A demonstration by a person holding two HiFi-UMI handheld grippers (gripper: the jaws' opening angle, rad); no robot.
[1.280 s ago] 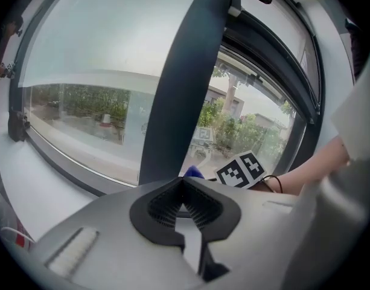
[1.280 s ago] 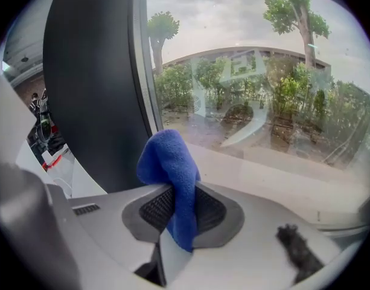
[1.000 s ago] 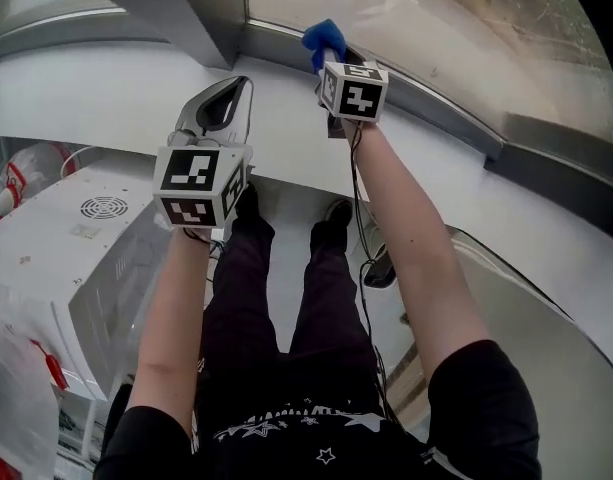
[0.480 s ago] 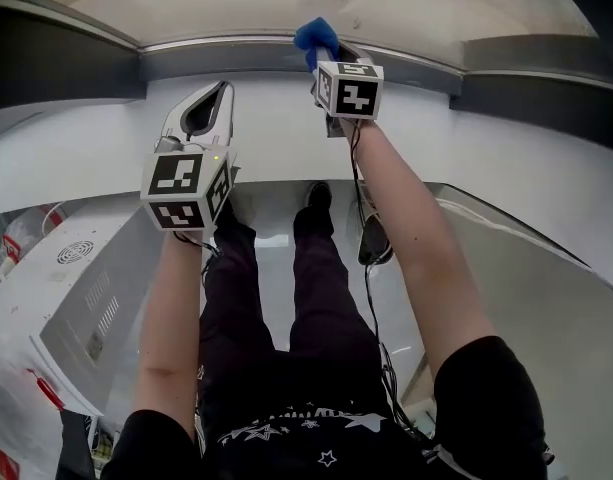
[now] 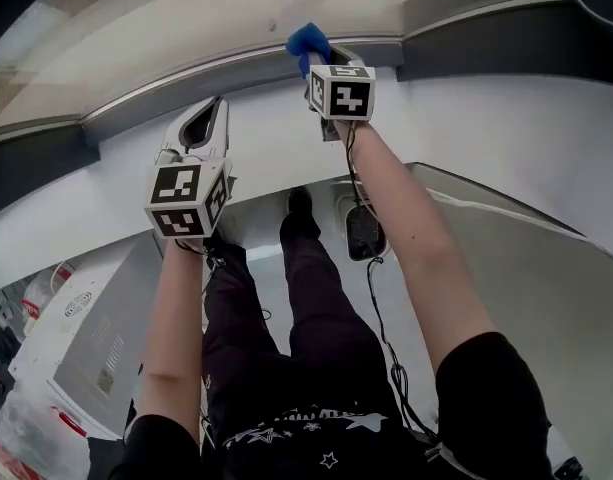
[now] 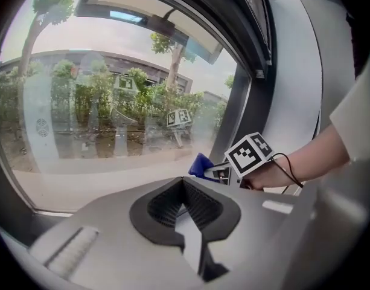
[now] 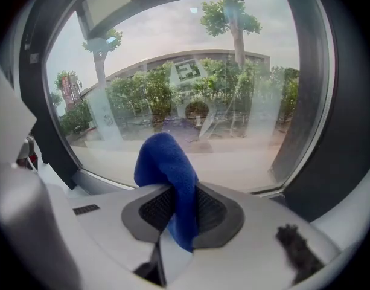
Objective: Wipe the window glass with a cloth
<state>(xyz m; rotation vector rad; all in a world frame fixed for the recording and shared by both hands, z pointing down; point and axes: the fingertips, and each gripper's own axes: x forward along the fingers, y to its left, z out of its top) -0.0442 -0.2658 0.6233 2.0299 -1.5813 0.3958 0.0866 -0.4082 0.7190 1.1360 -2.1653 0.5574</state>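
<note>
A: Two questions. Any readable text? Jaw status?

B: Nothing legible. Only black-and-white square markers on right cube (image 5: 341,91) and left cube (image 5: 186,200). Also a round mark (image 6: 41,125) on glass (image 6: 100,113) in left gripper view, too faint to read. Red sign (image 7: 69,86) outside in right gripper view, too small.

A: Right gripper (image 5: 314,58)?

B: Closed tight on cloth (image 7: 166,162). Gripping it between dark ribbed pads (image 7: 212,210), with a rounded fold poking out past the tips and a tail hanging down behind them. Blue, fleecy, soft-looking.

A: Cloth location?

B: Up front in right gripper, at bottom edge of glass, right by grey frame (image 5: 126,111). Can't confirm contact with pane.

A: Left gripper (image 5: 211,103)?

B: Closed to a V at the tips, holding nothing. Same ribbed pads, smooth light-grey shell. Hovering over white sill (image 5: 466,118), left of right gripper, short of glass.

A: Glass condition?

B: Hazy, streaked. Trees and a low building visible through it.
</note>
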